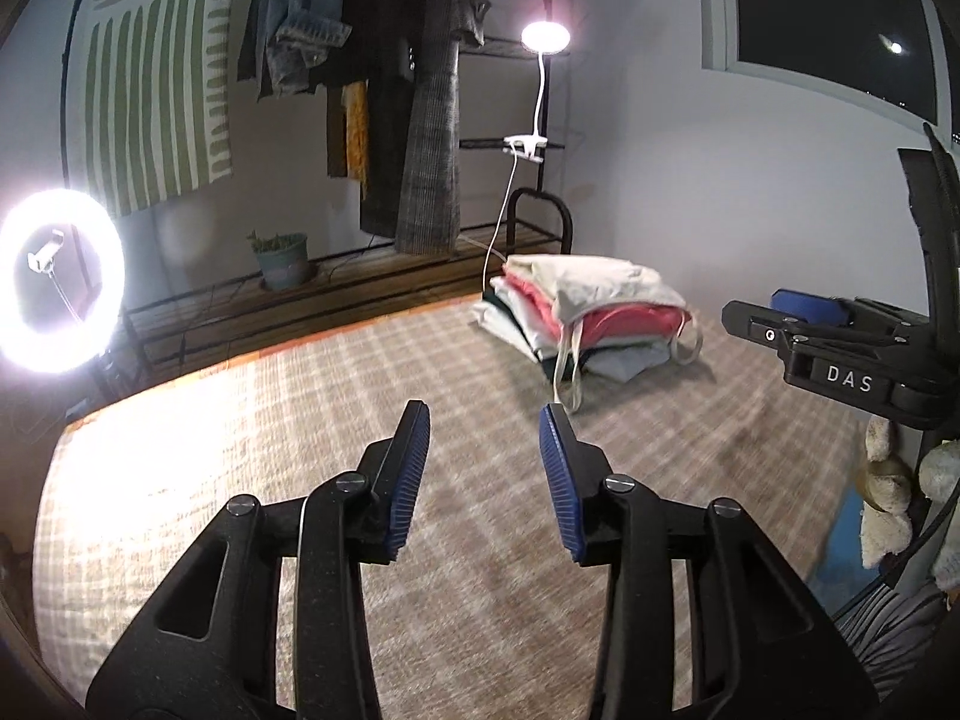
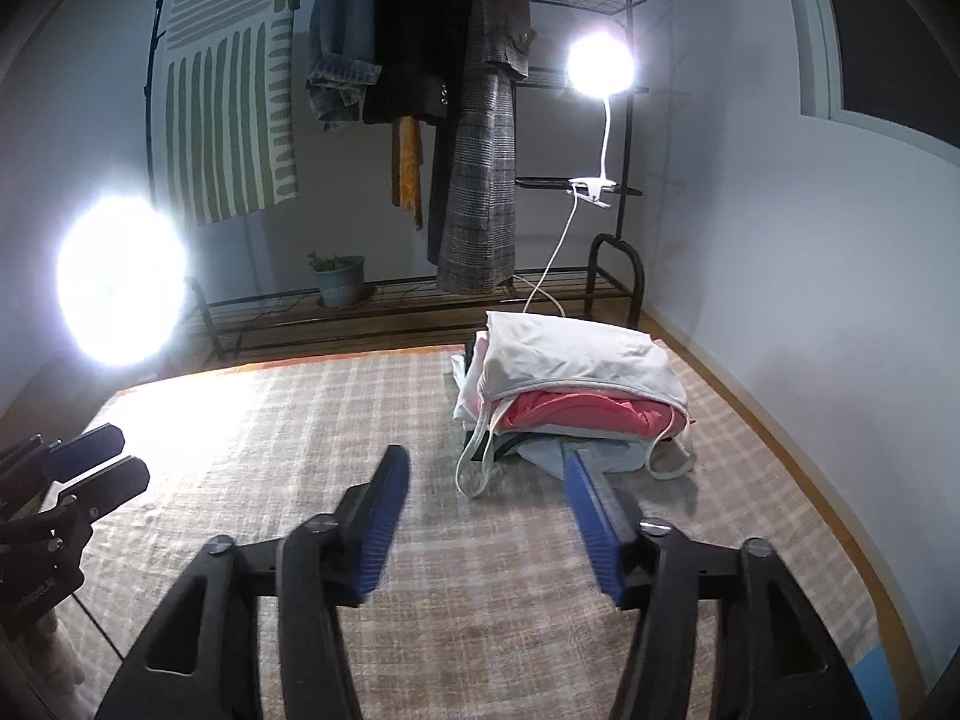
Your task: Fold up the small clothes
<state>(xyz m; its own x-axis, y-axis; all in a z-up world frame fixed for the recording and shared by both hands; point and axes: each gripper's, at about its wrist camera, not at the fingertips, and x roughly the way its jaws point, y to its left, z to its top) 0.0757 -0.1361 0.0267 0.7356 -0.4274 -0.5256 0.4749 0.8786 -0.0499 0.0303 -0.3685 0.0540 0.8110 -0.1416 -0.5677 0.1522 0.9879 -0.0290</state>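
Note:
A stack of folded small clothes (image 1: 591,312) (image 2: 570,390) lies on the checked rug (image 1: 288,396) (image 2: 312,408), a white garment on top, a pink one under it, white straps hanging off the front. My left gripper (image 1: 485,414) hovers open over bare rug, short of the stack, nothing between its blue pads. My right gripper (image 2: 485,456) is open wider, just in front of the stack, its right pad near the lowest pale garment. The right gripper's body (image 1: 840,360) shows at the right of the left wrist view; the left gripper's fingers (image 2: 102,462) show at the left of the right wrist view.
A ring light (image 1: 57,279) glares at the left rug edge. A clothes rack (image 2: 420,294) with hanging coats, a potted plant (image 2: 339,279) and a clip lamp (image 2: 600,69) stands behind the rug. A wall runs close on the right. Plush toys (image 1: 888,480) lie by the right edge.

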